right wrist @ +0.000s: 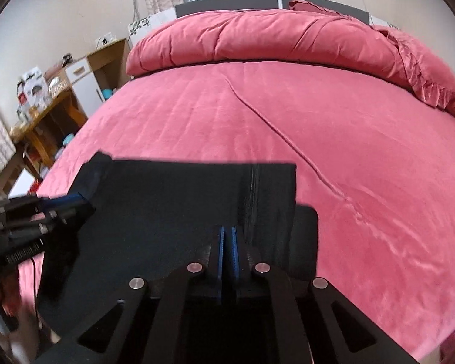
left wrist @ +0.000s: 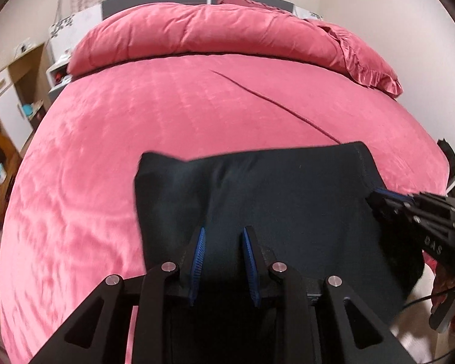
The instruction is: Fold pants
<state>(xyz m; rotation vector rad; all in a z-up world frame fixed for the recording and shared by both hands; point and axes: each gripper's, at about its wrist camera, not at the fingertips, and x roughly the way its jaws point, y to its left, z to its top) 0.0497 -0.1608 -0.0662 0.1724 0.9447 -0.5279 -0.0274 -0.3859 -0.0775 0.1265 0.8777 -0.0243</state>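
Note:
The black pants (left wrist: 273, 200) lie folded at the near edge of the pink bed (left wrist: 154, 115), their far edge lifted a little. My left gripper (left wrist: 223, 236) is over the pants' left part, its blue pads apart with cloth showing between them. My right gripper (right wrist: 227, 233) is shut on the pants (right wrist: 173, 206) near their right seam. In the left wrist view the right gripper (left wrist: 379, 195) grips the pants' right edge. In the right wrist view the left gripper (right wrist: 75, 200) is at the pants' left edge.
A rolled pink duvet (left wrist: 221, 33) lies across the head of the bed, with a pillow (left wrist: 370, 63) at the right. A long crease (right wrist: 288, 139) runs across the sheet. Wooden desk and shelves (right wrist: 51, 103) stand left of the bed.

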